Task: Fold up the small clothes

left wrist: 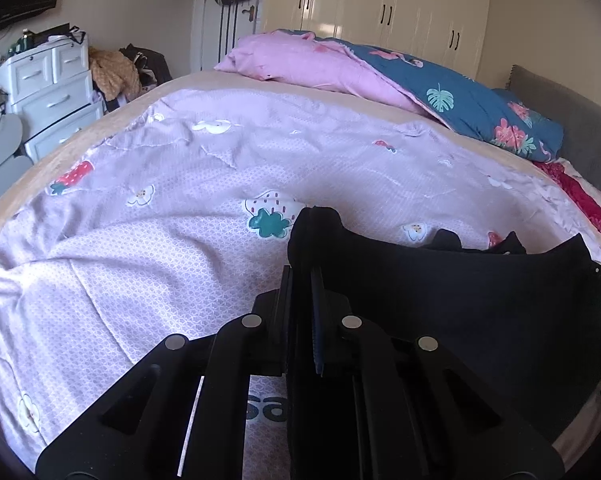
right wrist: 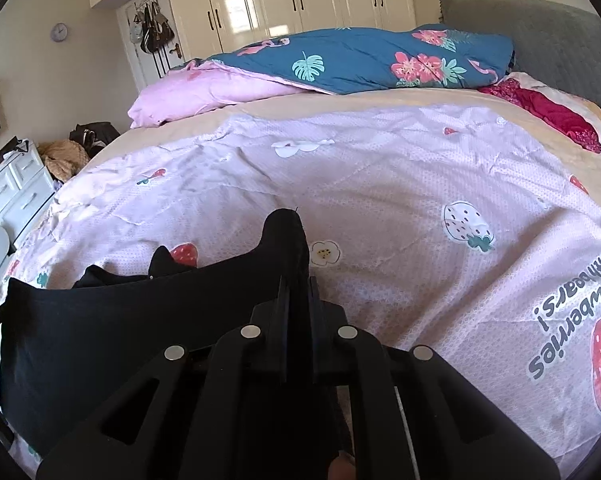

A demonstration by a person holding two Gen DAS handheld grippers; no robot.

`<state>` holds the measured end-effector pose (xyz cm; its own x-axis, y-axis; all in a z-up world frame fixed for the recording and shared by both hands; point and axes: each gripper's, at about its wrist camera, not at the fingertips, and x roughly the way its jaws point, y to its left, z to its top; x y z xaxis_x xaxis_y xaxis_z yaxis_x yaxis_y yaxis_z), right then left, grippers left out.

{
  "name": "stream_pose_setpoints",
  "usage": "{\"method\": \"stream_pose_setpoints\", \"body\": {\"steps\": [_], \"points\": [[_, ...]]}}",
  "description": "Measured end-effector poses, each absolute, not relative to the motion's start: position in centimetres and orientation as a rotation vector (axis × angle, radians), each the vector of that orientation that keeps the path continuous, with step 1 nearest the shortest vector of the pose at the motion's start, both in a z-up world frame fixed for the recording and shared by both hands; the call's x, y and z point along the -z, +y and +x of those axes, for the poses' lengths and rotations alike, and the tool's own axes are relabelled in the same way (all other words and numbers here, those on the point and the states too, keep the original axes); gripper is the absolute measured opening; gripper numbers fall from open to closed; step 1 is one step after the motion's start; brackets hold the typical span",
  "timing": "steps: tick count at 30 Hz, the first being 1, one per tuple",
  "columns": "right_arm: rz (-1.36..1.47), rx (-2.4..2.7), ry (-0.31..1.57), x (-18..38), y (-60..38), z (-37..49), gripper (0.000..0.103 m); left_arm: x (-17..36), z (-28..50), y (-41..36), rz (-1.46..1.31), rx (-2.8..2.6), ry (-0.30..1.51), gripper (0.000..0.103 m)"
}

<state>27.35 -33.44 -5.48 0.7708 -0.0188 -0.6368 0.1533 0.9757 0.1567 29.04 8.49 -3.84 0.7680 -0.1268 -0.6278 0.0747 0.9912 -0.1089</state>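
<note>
A small black garment (left wrist: pixel 460 300) hangs stretched between both grippers above the bed. My left gripper (left wrist: pixel 302 280) is shut on the garment's left corner, a tuft of black cloth poking out past the fingertips. In the right wrist view the same black garment (right wrist: pixel 120 340) spreads to the left, and my right gripper (right wrist: pixel 298 284) is shut on its right corner, cloth bunched above the fingertips. More dark fabric sags behind the taut top edge. The garment's lower part is hidden behind the gripper bodies.
A lilac sheet (left wrist: pixel 180 220) printed with strawberries and flowers covers the bed (right wrist: pixel 380 180). A pink and blue floral quilt (right wrist: pixel 340 60) lies heaped at the far side, a red blanket (right wrist: pixel 540 112) by the grey headboard. White drawers (left wrist: pixel 52 92) and a clothes pile stand left.
</note>
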Motion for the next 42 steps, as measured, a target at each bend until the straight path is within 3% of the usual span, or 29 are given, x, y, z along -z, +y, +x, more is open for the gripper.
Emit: {"method": "stream_pose_setpoints", "body": {"steps": [4,9,15,23,34,42], "points": [[0.206,0.097,0.685,5.6,-33.4,27.3,0.007,3.9,28.9,8.4,-0.07,0.098,0.686,0.004],[0.156,0.135,0.701,5.8,-32.8,27.2,0.017,3.9,28.8,8.1,-0.035,0.071,0.696,0.006],[0.145,0.155,0.704,5.4,-33.3,26.7,0.018,3.1,28.2,8.6,-0.046,0.063,0.701,0.007],[0.11,0.114,0.723,4.7,-32.5,25.5,0.018,1.9,26.3,6.8,-0.014,0.137,0.692,0.028],[0.062,0.019,0.79,5.7,-29.3,22.2,0.023,4.3,22.9,1.9,0.064,0.297,0.795,0.056],[0.045,-0.043,0.817,5.8,-27.8,21.4,0.029,5.3,22.2,1.6,0.021,0.323,0.863,0.068]]}}
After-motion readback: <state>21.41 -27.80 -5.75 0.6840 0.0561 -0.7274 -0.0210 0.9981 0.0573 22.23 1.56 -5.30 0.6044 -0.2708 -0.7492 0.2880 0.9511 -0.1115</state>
